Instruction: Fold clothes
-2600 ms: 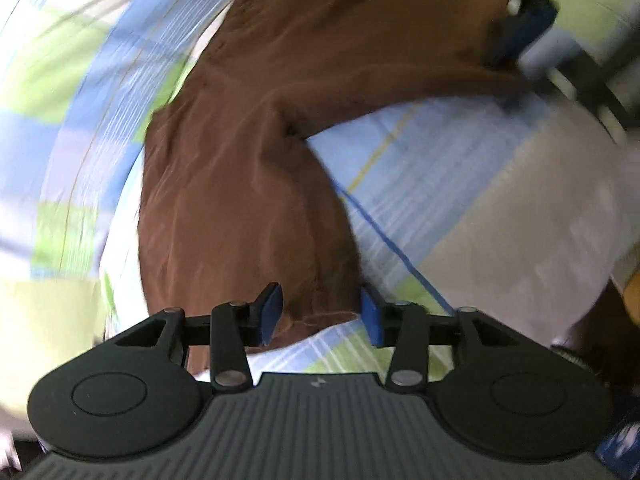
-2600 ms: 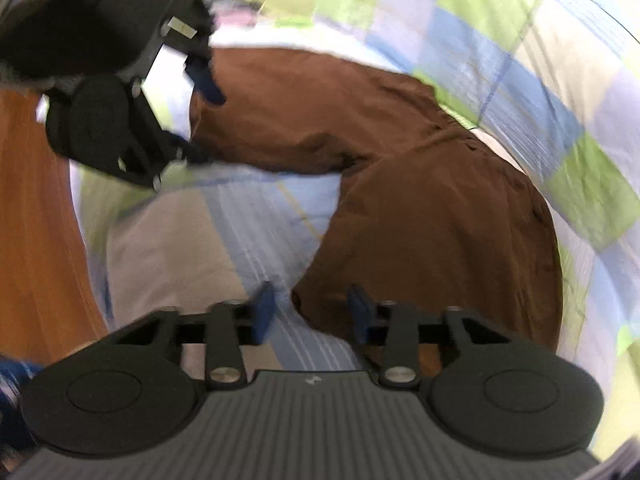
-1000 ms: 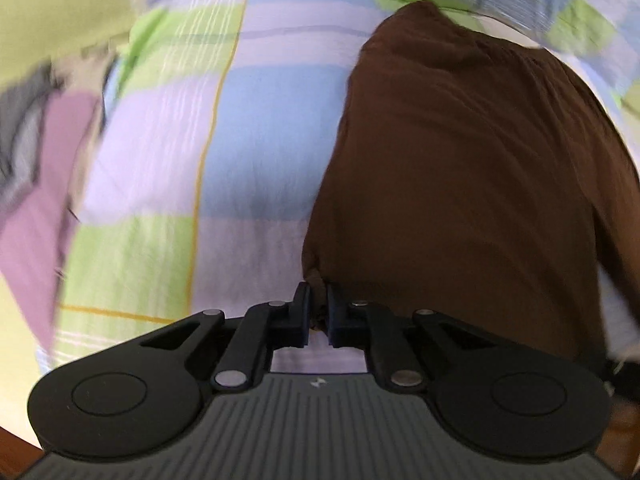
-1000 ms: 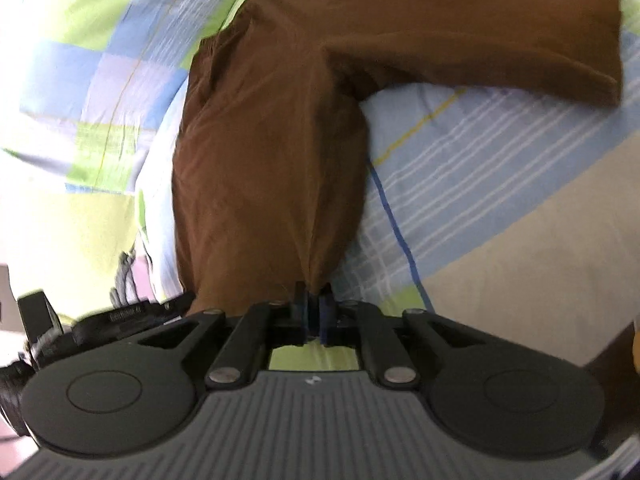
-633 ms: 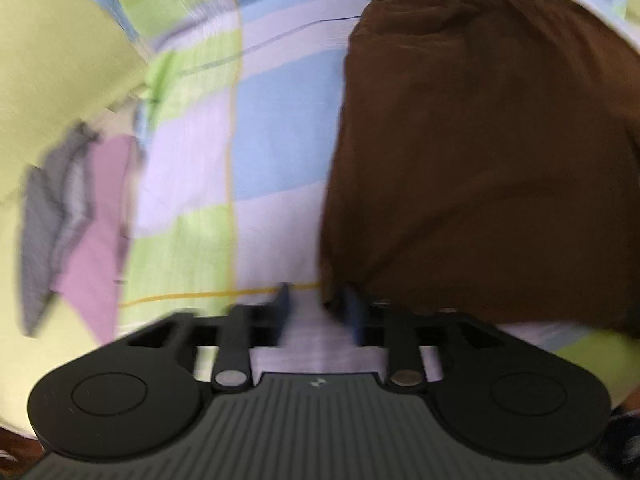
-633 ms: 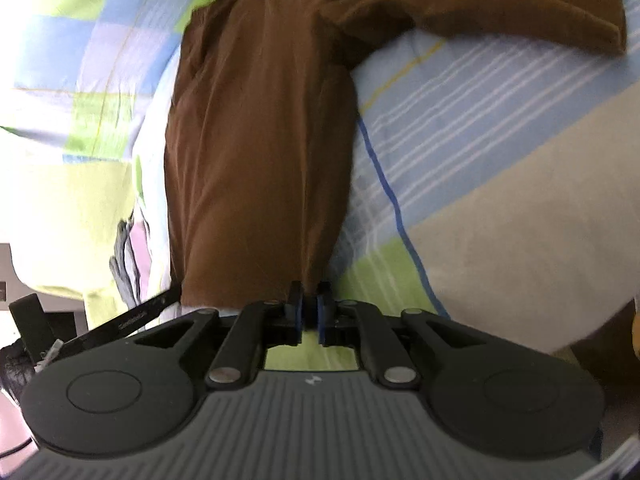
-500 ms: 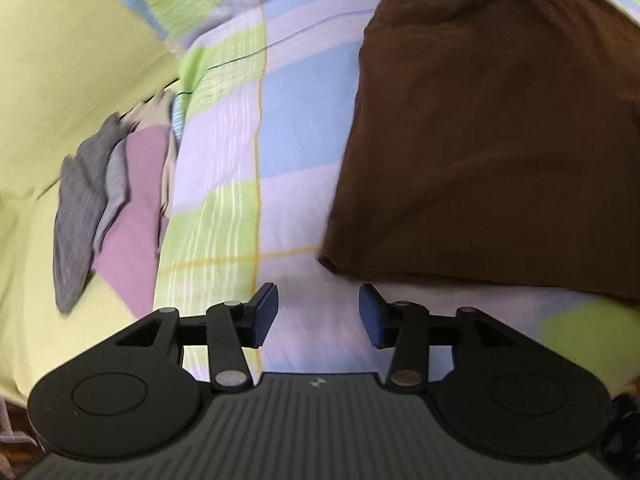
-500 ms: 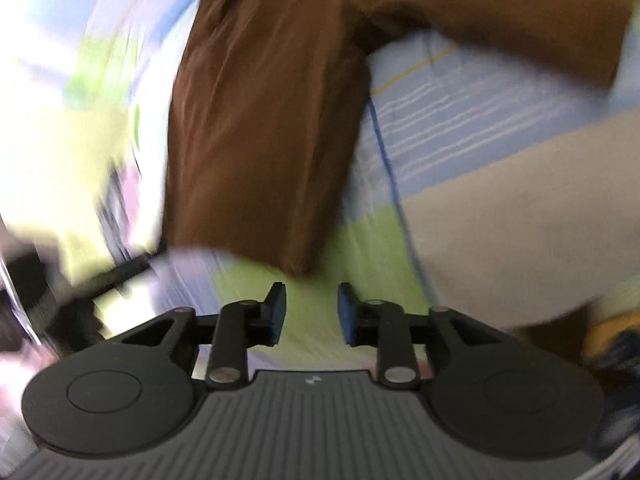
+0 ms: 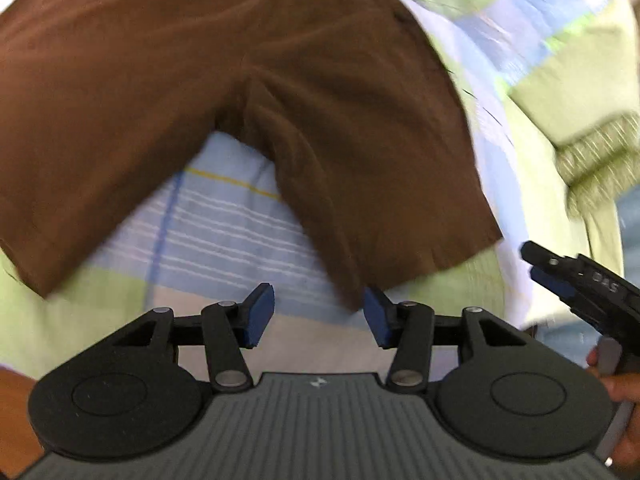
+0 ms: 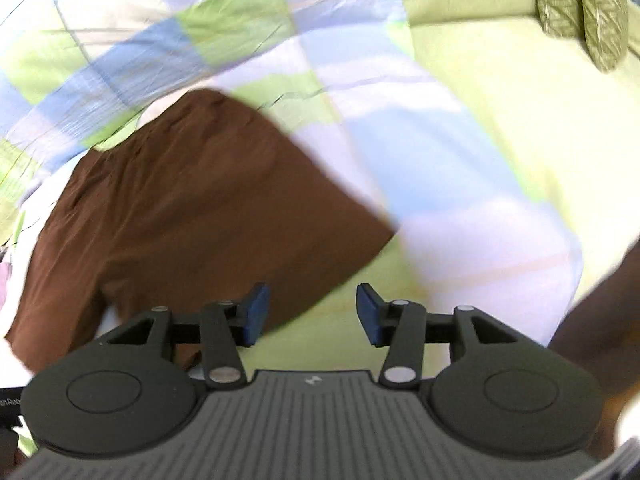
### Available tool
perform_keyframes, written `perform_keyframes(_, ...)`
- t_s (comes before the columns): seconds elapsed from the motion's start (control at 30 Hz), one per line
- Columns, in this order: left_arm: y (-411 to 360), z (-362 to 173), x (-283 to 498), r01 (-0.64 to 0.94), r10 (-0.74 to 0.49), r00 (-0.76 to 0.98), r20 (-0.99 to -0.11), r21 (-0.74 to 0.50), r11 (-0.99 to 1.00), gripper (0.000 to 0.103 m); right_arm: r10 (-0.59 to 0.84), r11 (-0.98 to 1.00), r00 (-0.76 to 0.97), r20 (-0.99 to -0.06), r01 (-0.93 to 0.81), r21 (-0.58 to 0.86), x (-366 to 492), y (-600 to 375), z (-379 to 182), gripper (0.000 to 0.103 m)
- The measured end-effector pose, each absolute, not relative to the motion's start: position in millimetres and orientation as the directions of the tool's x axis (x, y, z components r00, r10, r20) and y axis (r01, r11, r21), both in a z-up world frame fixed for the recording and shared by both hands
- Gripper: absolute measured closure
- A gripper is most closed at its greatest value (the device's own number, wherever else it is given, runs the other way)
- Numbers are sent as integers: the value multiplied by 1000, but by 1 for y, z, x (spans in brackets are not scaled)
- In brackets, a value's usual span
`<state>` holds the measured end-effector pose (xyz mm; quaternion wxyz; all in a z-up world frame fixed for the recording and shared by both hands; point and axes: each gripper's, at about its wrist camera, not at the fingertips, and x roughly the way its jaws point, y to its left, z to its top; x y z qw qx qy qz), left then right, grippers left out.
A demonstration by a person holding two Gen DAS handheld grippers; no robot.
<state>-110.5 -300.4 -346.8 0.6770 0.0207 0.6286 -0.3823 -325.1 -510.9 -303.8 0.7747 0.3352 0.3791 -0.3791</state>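
Brown shorts lie flat on the checked bedsheet, both legs spread toward me in the left wrist view. My left gripper hovers over the near leg's hem, its jaws opening; the hem tip lies under the gap, near the right pad, and the pads do not press it. My right gripper shows at that view's right edge. In the right wrist view the shorts lie left of centre. There the right gripper is opening over green sheet, with only the cloth's edge by its left finger.
The bedsheet has blue, green and lilac squares. A green patterned pillow lies at the right, and the pillow also shows at the top right. A hand holds the right gripper. A wooden edge shows bottom left.
Both grippers were shut on the shorts' hems a second ago; both have let go and opened. Both views have swung quickly across the bed, and the shorts now lie flat.
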Motion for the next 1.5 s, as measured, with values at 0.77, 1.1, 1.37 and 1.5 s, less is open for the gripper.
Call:
perform_keyframes(0.77,-325,-352,-167,734,-326,-62,-943,-264,625,93,-303,450,299,-905,882,141,-332,-584,-381,77)
perform_keyframes(1.1,-229,-233,-112,793,-218,51,-975,-93,602,42,-242,349,265,-933,921,171,-336,-450,-277,47)
perform_keyframes(1.37,-189,-153,-77,809,-279,144,-949,-50,586,34,-232,474,407,-883,840,263,-282,-338,-173,30)
perform_keyframes(1.5,-173,-133,-69,799,-282,129,-951,-68,597,34,-273,512,430,-860,822,249,-272,-308,-139,30)
